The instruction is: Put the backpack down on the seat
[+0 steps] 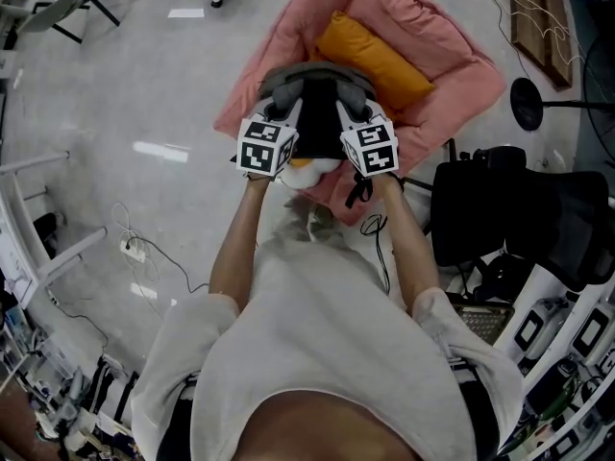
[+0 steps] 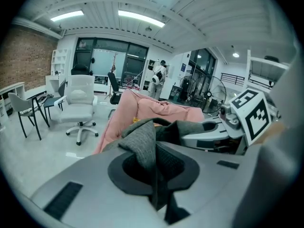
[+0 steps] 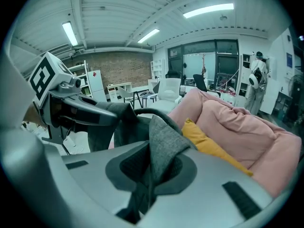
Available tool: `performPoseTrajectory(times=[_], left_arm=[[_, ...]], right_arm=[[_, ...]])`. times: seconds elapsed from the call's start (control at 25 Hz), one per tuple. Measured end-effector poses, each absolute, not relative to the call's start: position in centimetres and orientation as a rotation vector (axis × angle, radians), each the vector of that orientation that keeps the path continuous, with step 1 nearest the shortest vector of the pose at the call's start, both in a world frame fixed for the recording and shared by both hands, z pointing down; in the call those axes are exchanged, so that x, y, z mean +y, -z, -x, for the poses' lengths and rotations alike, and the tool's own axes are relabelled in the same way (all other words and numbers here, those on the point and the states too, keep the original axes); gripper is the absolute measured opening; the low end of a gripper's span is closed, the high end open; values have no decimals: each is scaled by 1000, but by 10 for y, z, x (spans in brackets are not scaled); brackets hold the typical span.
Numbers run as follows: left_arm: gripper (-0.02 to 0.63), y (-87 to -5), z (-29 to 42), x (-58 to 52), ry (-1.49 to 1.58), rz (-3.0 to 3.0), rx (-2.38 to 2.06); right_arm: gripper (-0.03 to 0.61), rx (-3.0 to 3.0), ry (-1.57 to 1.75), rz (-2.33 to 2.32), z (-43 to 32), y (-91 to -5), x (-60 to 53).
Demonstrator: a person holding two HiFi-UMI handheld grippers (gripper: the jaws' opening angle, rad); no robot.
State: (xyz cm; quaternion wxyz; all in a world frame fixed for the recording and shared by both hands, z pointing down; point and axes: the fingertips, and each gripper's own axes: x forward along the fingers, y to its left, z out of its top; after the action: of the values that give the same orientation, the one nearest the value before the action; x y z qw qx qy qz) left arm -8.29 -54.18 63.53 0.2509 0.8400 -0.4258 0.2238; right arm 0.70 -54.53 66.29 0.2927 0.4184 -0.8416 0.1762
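Jaws of the left tool [image 2: 153, 172] and the right tool [image 3: 145, 175] are pinching, almost together, grey fabric of the backpack [image 1: 317, 123], which is hanging between them. It seems the carrying step is going on; the pink seat [image 1: 452, 89] just beyond and below is probably asking for lowering, then releasing.

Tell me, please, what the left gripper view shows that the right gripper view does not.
Only the left gripper view: the right tongs seen from outside with their marker cube, and what looks like a standing fan.
Only the right gripper view: the left tongs seen from outside, and the orange cushion in clear sight, which the other view all but hides.
Both: that view's own tongs shut on a fold of the grey backpack, the pink seat ahead, and a brick wall.
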Motion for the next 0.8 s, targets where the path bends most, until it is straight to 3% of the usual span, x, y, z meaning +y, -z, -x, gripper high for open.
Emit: performPoseTrajectory(times=[0.8], left_arm=[[35,-665,74,-593,-650,-2244,-1069]], right_arm=[[43,-2215,-593,-1136,-15,-695,-600]])
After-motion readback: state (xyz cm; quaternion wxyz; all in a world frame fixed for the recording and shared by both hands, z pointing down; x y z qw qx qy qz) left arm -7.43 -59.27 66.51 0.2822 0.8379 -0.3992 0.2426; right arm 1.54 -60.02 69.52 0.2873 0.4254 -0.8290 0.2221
